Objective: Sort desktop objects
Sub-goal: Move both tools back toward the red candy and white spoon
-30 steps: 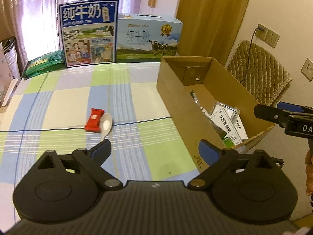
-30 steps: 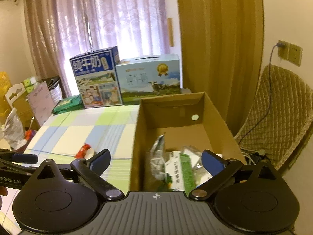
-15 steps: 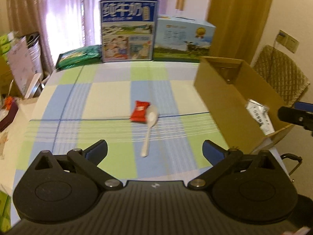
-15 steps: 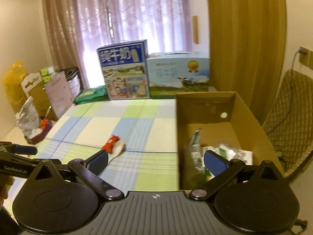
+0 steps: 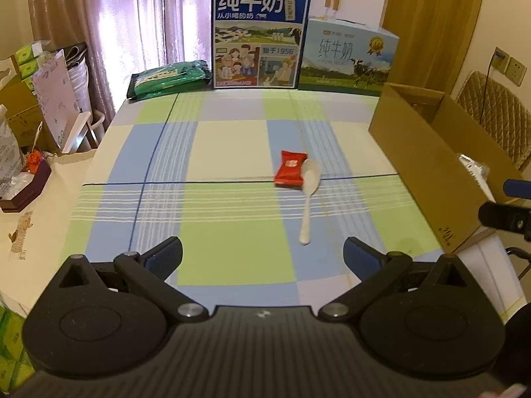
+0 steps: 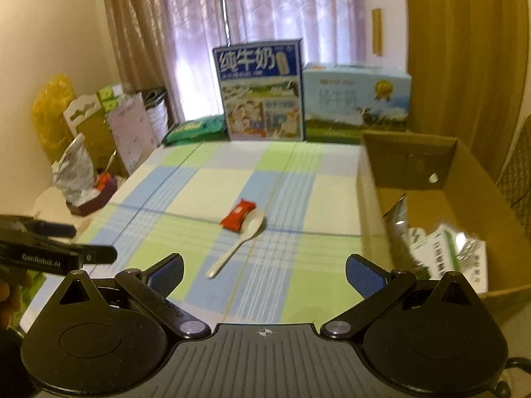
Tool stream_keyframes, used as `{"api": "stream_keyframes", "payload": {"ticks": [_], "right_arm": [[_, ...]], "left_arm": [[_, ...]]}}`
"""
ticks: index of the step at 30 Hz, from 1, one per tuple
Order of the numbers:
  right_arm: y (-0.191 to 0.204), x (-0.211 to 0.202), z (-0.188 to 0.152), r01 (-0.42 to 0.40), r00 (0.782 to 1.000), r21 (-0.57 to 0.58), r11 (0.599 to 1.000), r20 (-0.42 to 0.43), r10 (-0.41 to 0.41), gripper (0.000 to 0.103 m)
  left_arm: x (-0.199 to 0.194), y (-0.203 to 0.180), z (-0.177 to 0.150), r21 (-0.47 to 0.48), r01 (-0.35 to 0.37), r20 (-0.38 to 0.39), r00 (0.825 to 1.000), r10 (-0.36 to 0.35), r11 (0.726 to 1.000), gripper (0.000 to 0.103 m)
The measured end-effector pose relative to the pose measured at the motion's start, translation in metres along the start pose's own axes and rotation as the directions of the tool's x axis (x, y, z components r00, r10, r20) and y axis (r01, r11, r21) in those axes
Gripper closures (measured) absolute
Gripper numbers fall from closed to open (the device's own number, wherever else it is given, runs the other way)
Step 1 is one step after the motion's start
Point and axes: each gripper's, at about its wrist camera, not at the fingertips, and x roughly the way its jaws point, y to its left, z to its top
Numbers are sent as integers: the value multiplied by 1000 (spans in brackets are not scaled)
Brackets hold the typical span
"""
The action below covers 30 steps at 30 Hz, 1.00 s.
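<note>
Left wrist view: compared with one second earlier, both grippers sit farther back from the cardboard box [image 5: 428,165]. The left gripper [image 5: 262,258] and right gripper [image 6: 264,272] show jaws wide and empty, which suggests a drop-off is complete. The red packet [image 5: 289,173] and white spoon [image 5: 309,195] remain at 12 o'clock, touching, on the checked tablecloth [image 5: 205,152]. Milk cartons [image 5: 260,36] and curtains [image 5: 126,16] stand beyond.

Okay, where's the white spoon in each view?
Left wrist: white spoon right of centre, bowl against the red packet.
Right wrist: spoon near centre, handle slanting toward lower left.
Shared landmark: the dark blue milk carton at the table's far edge.
</note>
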Motion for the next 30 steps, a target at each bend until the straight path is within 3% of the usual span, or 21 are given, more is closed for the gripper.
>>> {"api": "stream_keyframes", "payload": {"ticks": [17, 21, 30], "right_arm": [[21, 119, -10, 7, 997, -37, 999, -75, -9, 3], [19, 152, -8, -4, 995, -33, 999, -95, 1, 14], [10, 219, 2, -10, 990, -40, 999, -143, 4, 25]], "left_arm": [[84, 39, 15, 37, -36, -17, 999, 37, 999, 4], [114, 45, 18, 30, -22, -26, 999, 22, 999, 5], [145, 37, 35, 74, 16, -20, 1000, -15, 997, 6]]}}
